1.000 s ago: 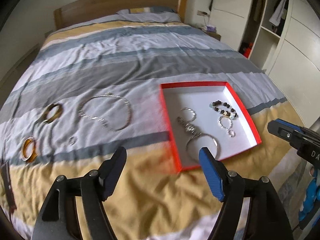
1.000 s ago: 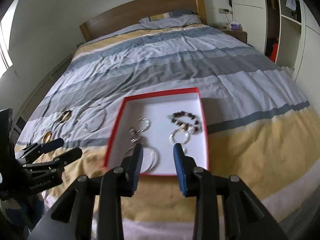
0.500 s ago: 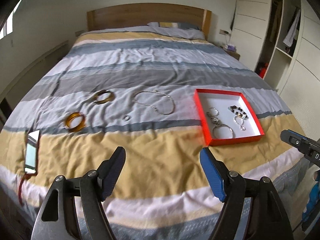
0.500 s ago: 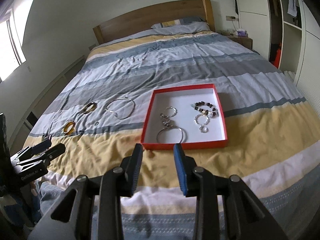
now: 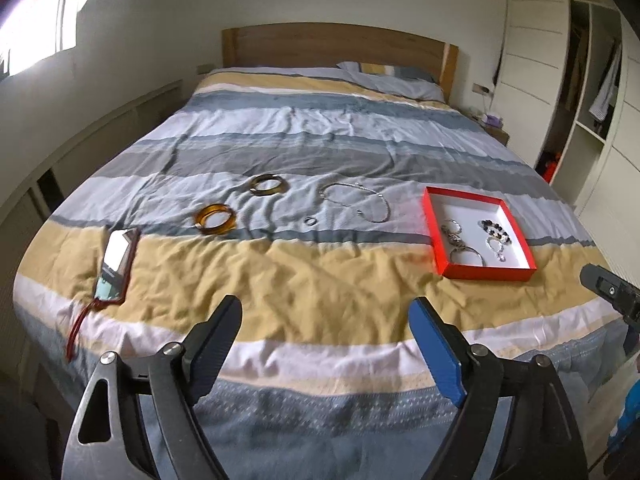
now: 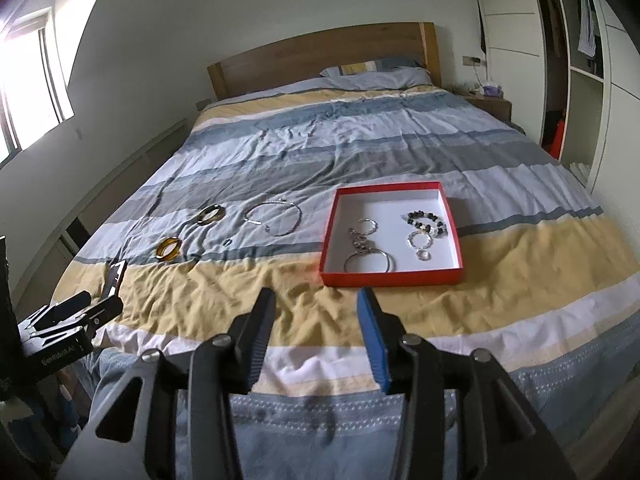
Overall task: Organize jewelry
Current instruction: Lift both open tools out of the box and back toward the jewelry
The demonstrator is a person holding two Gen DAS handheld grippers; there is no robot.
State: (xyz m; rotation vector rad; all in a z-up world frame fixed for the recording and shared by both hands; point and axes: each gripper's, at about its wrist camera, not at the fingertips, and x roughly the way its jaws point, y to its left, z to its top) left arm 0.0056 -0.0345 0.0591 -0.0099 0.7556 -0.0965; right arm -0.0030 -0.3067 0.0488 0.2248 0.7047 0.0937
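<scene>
The red box [image 6: 390, 278] sits on the bed [image 6: 360, 152] holding bracelets; two bangles [image 5: 216, 219], a necklace [image 5: 356, 202] and a ring [image 5: 310, 221] lie left of it. My left tongs [image 5: 324, 344] and right tongs [image 6: 316, 332] hang empty, jaws just spreading wider.

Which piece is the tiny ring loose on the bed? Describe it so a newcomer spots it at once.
Start at the red box on the striped duvet and look left past the silver necklace. The ring lies just beside it, before the amber bangle: by far the smallest loose piece.
</scene>
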